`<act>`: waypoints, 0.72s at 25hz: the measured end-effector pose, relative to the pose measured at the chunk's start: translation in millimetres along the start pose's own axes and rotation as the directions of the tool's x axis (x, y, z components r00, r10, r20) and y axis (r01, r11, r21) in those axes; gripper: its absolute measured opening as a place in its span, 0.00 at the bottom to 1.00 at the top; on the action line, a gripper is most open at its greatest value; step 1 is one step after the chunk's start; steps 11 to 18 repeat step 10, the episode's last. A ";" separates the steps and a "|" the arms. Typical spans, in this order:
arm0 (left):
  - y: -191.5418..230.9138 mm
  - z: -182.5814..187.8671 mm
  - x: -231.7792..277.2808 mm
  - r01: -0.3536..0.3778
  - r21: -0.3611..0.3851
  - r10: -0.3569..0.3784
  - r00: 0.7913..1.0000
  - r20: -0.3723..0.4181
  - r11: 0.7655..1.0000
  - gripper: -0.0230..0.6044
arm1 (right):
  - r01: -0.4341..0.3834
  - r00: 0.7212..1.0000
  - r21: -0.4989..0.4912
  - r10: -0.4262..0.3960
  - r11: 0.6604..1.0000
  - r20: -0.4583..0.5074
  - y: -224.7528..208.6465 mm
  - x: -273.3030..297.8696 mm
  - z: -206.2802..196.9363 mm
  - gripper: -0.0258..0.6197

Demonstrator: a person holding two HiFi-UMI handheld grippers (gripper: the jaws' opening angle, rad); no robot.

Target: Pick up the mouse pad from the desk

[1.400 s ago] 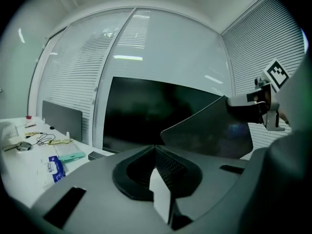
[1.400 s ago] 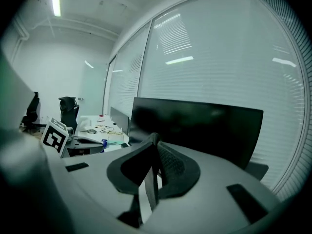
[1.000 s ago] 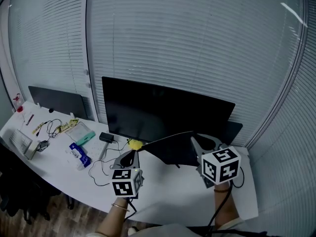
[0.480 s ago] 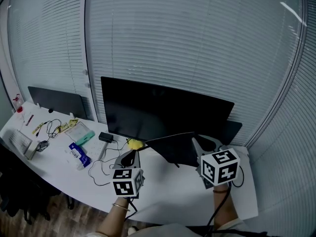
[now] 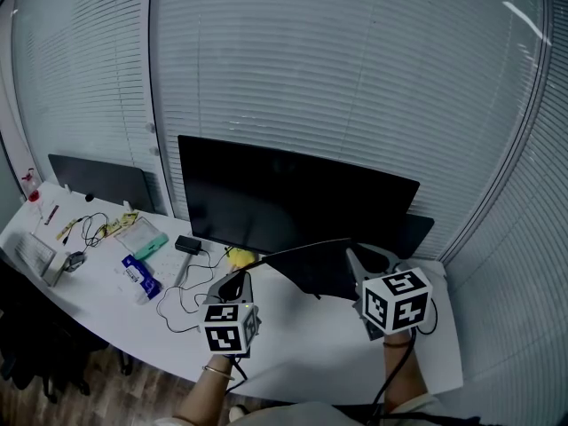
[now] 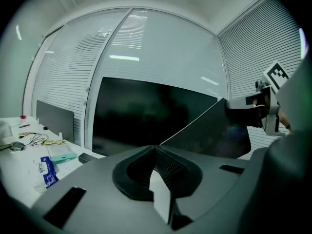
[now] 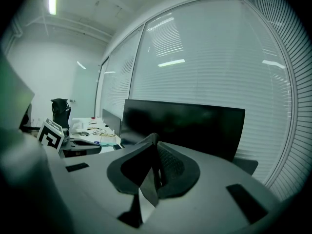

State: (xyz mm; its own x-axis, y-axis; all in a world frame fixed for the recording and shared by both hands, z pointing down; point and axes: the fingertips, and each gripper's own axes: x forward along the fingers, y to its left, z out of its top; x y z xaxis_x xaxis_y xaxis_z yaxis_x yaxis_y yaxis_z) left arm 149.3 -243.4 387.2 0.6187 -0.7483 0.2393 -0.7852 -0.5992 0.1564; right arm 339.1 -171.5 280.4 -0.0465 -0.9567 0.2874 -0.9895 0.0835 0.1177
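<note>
Mouse pad [image 5: 311, 269]: dark thin sheet, raised off the white worktop [image 5: 302, 349] and stretched between the two grippers. In the head view it sits at 6 o'clock of the big dark monitor [image 5: 293, 198], its top edge tilted up toward 2 o'clock.

Left gripper [image 6: 156, 147]: fingers [image 6: 169, 167] pressed together on the pad's near corner. From there the sheet runs off toward 2 o'clock, up to the other gripper.

Right gripper [image 7: 153, 138]: fingers [image 7: 169, 165] closed, with the pad's edge seen edge-on as a thin dark sliver pinched between them. In the head view this gripper holds the pad's 3 o'clock end and the left gripper its 9 o'clock end.

Worktop at 9 o'clock of the monitor:
- small black box [image 5: 187, 244] near the monitor's foot
- yellow object [image 5: 240, 257] just beside the pad's left tip
- teal item [image 5: 153, 248]
- blue packet [image 5: 140, 275]
- loose black cable [image 5: 177, 309]

A dark low panel [image 5: 98, 180] stands at the far 9 o'clock end. Closed blinds [image 5: 355, 78] fill the wall behind.
</note>
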 end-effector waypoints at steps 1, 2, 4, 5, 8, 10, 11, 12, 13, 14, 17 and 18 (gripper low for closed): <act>-0.6 -1.4 0.3 0.001 -0.001 -0.001 1.000 -0.003 1.000 0.07 | 0.001 1.000 0.000 -0.001 1.000 -0.002 -0.5 -0.3 -0.9 0.12; -1.0 -2.9 0.9 0.000 -0.001 0.000 1.000 -0.006 1.000 0.07 | 0.001 1.000 0.000 -0.001 1.000 -0.004 -1.0 -0.3 -1.8 0.12; -1.0 -5.6 3.0 -0.002 -0.002 0.002 1.000 -0.010 1.000 0.06 | 0.001 1.000 -0.002 -0.001 1.000 -0.008 -1.9 0.6 -3.3 0.12; -1.1 -6.8 4.3 -0.002 -0.002 0.002 1.000 -0.013 1.000 0.06 | 0.000 1.000 -0.003 0.000 1.000 -0.009 -2.3 1.2 -4.1 0.12; -1.5 -10.1 7.6 0.000 0.000 0.000 1.000 -0.020 1.000 0.06 | 0.002 1.000 -0.001 -0.002 1.000 -0.010 -4.1 3.3 -6.9 0.12; -1.6 -11.7 9.7 0.001 0.003 -0.001 1.000 -0.022 1.000 0.07 | 0.004 1.000 0.000 -0.004 1.000 -0.011 -5.9 4.5 -8.3 0.12; -1.6 -11.7 9.7 0.001 0.003 -0.001 1.000 -0.022 1.000 0.07 | 0.004 1.000 0.000 -0.004 1.000 -0.011 -5.9 4.5 -8.3 0.12; -1.6 -11.7 9.7 0.001 0.003 -0.001 1.000 -0.022 1.000 0.07 | 0.004 1.000 0.000 -0.004 1.000 -0.011 -5.9 4.5 -8.3 0.12; -1.6 -11.7 9.7 0.001 0.003 -0.001 1.000 -0.022 1.000 0.07 | 0.004 1.000 0.000 -0.004 1.000 -0.011 -5.9 4.5 -8.3 0.12; -1.6 -11.7 9.7 0.001 0.003 -0.001 1.000 -0.022 1.000 0.07 | 0.004 1.000 0.000 -0.004 1.000 -0.011 -5.9 4.5 -8.3 0.12; -1.6 -11.7 9.7 0.001 0.003 -0.001 1.000 -0.022 1.000 0.07 | 0.004 1.000 0.000 -0.004 1.000 -0.011 -5.9 4.5 -8.3 0.12; -1.6 -11.7 9.7 0.001 0.003 -0.001 1.000 -0.022 1.000 0.07 | 0.004 1.000 0.000 -0.004 1.000 -0.011 -5.9 4.5 -8.3 0.12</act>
